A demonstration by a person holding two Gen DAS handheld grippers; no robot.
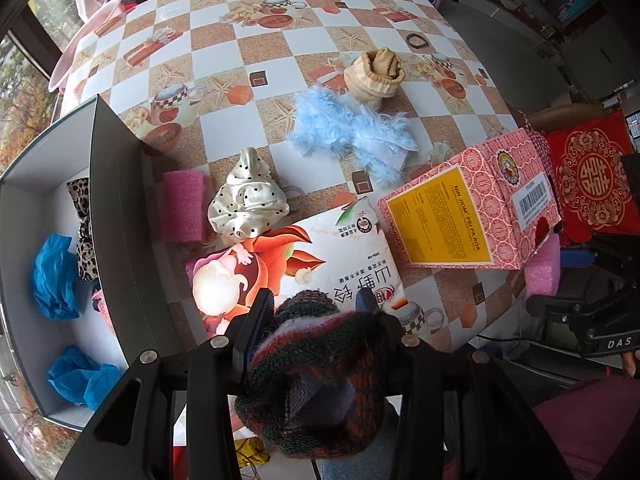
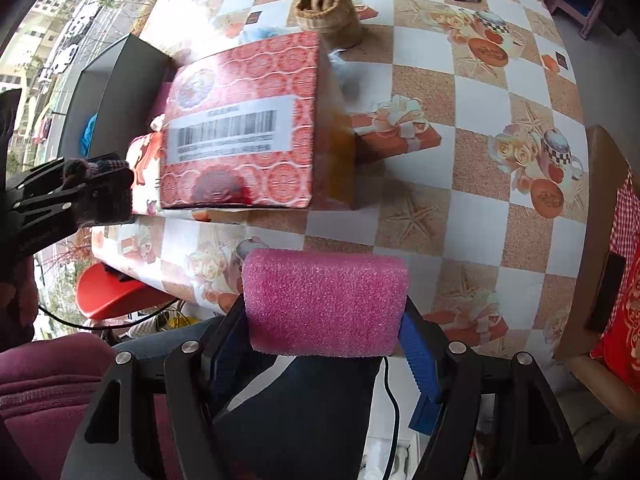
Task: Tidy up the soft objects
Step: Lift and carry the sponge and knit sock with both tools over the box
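Checkered tablecloth with teacup and starfish prints covers the table; window at its left side. Left gripper hovers over the near edge, fingers pinched on a striped knit bundle (dark green, red, lilac) that bulges back past the fingertips. Right gripper at the near edge too, fingers clamped on the two ends of a pink foam block, which spans the whole gap between them.

Open grey box at the left edge holds blue crumpled pieces and a leopard-print cloth. Ahead of the left gripper: a printed bag, flat, then a polka-dot cloth beside a second foam block. Mid-table, a blue fluffy piece touches a beige rolled sock. Red patterned carton stands between the right gripper and the box.
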